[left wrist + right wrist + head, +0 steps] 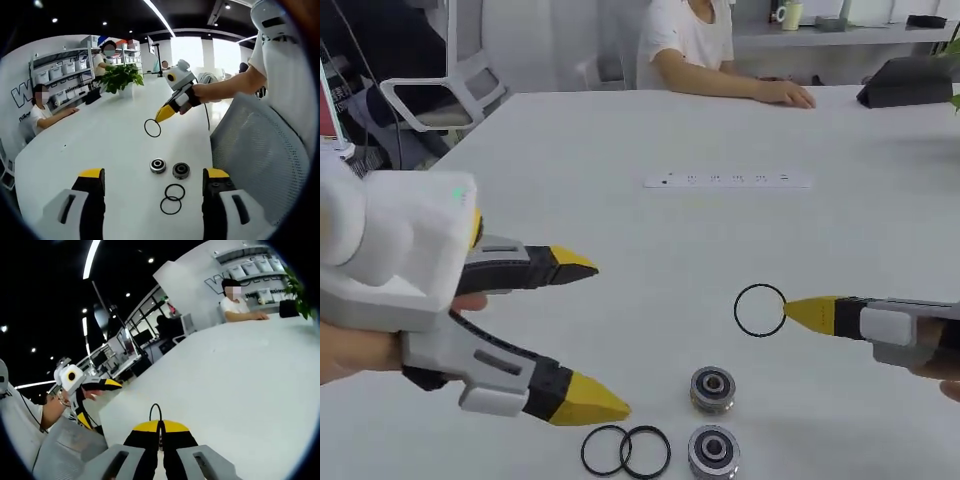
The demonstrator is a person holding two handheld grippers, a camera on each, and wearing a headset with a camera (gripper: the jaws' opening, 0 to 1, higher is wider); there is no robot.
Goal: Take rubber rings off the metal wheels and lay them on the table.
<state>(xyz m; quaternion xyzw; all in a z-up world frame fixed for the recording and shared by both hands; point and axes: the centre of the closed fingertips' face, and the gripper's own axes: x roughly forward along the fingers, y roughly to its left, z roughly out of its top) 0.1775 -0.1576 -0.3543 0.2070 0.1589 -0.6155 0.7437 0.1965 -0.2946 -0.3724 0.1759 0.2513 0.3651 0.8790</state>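
Head view: right gripper [788, 311] pressed together, pinching one rubber ring [736, 310] off the white table [620, 220]. Left gripper [605, 335] spread wide, holding nothing. Two loose rings [625, 451] lie beside two metal wheels [713, 388]. Wall lettering [22, 92]: only "W" legible.

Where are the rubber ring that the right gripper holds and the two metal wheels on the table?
rubber ring [735, 310]: head view, the left edge of its loop.
farther metal wheel [713, 387]: head view, its hub on the top face.
nearer metal wheel [713, 451]: head view, its hub on the top face.
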